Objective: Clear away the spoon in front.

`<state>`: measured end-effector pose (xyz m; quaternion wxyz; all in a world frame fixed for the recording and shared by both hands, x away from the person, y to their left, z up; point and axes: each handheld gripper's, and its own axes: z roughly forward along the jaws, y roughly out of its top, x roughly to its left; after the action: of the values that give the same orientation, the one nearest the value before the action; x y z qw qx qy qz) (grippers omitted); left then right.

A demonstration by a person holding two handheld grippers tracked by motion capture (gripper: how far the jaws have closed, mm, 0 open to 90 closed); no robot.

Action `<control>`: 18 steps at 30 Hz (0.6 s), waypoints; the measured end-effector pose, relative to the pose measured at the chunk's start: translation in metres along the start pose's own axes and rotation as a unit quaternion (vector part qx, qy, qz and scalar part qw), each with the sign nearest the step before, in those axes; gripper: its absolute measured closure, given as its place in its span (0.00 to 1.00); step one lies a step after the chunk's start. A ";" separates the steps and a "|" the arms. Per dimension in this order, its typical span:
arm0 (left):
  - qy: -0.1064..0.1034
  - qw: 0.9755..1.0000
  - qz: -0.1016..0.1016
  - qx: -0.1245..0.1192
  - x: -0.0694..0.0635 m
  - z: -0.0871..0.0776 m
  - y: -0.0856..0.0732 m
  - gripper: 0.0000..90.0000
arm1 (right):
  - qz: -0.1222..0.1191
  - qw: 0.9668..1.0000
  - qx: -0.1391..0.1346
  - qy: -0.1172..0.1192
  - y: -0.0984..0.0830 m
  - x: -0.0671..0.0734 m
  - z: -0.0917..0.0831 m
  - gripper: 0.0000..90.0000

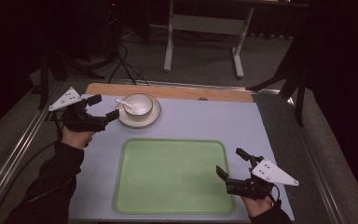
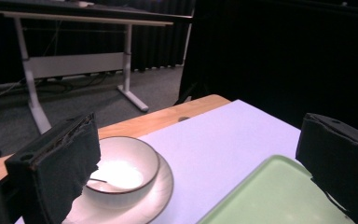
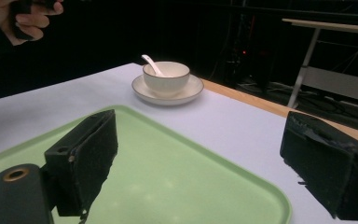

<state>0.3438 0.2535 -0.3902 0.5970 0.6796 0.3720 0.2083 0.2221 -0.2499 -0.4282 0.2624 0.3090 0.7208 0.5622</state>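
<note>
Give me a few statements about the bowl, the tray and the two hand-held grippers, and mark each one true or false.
1. The white ceramic bowl sits on a white saucer. True.
2. A white spoon lies on the pale green plastic tray. False: it rests in the bowl.
3. The left hand-held gripper is open beside the saucer. True.
4. The right hand-held gripper grips the tray's rim. False: it is open, holding nothing.

A white-legged desk [image 1: 205,23] is seen well beyond the fingers [image 1: 113,115] of the left gripper [image 1: 105,107]; black cables [image 1: 123,65] are strewn left of it.
</note>
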 end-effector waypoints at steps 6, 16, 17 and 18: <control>0.025 0.999 -0.034 0.005 0.020 0.013 -0.007 0.01 | 0.000 1.000 -0.003 0.005 0.000 0.002 0.001 0.12; 0.049 0.991 -0.123 0.007 0.055 0.042 -0.033 0.07 | 0.000 1.000 -0.004 0.024 -0.002 0.003 0.002 0.12; 0.053 0.991 -0.125 0.010 0.057 0.045 -0.035 0.07 | 0.000 1.000 -0.005 0.026 -0.002 0.003 0.002 0.12; 0.056 0.990 -0.132 0.013 0.059 0.048 -0.037 0.07 | 0.000 1.000 -0.006 0.028 -0.002 0.003 0.002 0.12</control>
<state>0.4070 0.2670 -0.4455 0.5885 0.6193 0.4943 0.1606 0.2213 -0.2470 -0.4306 0.2439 0.2913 0.7247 0.5749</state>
